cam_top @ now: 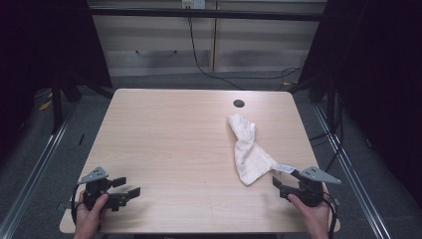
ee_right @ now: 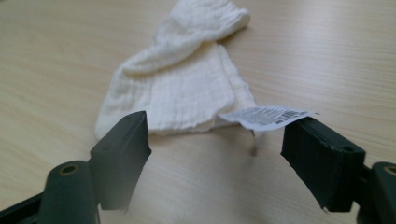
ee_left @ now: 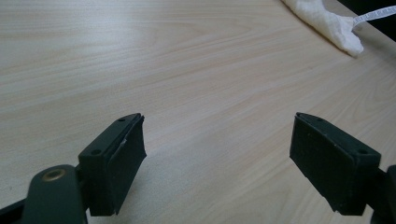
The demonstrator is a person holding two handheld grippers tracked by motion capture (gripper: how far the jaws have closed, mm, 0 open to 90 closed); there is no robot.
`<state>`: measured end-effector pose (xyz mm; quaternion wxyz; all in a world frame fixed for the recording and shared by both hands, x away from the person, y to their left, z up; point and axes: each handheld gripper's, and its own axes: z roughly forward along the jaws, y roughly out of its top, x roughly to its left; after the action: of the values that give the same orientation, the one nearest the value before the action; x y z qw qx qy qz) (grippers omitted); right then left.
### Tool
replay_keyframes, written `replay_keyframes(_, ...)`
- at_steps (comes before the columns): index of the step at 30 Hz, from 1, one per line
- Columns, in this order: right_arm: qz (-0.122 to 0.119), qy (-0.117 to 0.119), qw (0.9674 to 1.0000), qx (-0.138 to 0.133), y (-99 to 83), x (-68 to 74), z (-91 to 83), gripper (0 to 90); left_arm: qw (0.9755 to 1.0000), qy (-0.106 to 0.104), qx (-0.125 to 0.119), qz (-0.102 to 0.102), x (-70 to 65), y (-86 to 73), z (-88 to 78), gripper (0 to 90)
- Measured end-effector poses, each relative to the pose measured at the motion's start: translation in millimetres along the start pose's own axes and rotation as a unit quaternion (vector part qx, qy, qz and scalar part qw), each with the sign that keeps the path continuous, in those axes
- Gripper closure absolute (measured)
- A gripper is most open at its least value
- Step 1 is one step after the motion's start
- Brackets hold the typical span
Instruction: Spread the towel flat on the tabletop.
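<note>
Left tongs (cam_top: 127,186) sat at the table's (cam_top: 169,129) near-left corner, held in the person's left hand (cam_top: 92,215), jaws wide apart with bare wood between them. In the left gripper view the left tongs (ee_left: 217,154) had nothing between the jaws; the cloth (ee_left: 327,21) was well off toward the far right.

Right tongs (cam_top: 284,177) were at the near-right corner, in the right hand (cam_top: 313,214), jaws also wide apart, gripping nothing.

White cloth (cam_top: 246,149) lay crumpled on the right half of the table, running from just below the round cable hole (cam_top: 239,103) near the far edge down toward the right tongs. Its near end was just in front of the jaws. In the right gripper view the cloth (ee_right: 187,84) lay ahead of the right tongs (ee_right: 215,158), and its printed label (ee_right: 266,115) stuck out toward the right-hand jaw; contact couldn't be told.
</note>
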<state>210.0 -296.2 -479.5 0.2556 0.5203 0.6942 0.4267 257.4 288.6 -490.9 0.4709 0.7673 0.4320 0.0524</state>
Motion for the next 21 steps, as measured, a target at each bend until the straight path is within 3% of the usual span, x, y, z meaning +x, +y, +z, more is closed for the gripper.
replay_keyframes(2,0.019,0.014,0.9996,-0.013,-1.3,-3.5,-1.8,18.7,1.0,0.001,0.001,0.001,0.4,0.0,-0.2,17.7)
replay_keyframes(5,0.01,0.022,0.9995,-0.019,-2.1,-1.4,-3.1,21.6,1.0,0.0,-0.001,-0.003,0.7,0.4,0.9,17.7)
replay_keyframes(8,0.009,0.04,0.9988,-0.029,-1.7,0.8,-3.5,32.5,1.0,0.001,0.001,0.002,0.0,0.6,0.1,17.8)
replay_keyframes(12,0.01,0.034,0.9981,-0.049,2.7,3.3,-8.9,31.8,1.0,0.0,0.0,-0.004,0.3,0.5,1.1,17.8)
replay_keyframes(18,0.014,0.053,0.9981,-0.027,7.5,5.5,-13.3,36.4,1.0,0.002,0.001,-0.001,1.2,0.6,0.9,17.8)
replay_keyframes(21,0.01,0.063,0.9976,-0.029,8.4,6.8,-15.3,40.5,1.0,0.0,0.001,0.002,1.2,-0.2,-0.6,17.8)
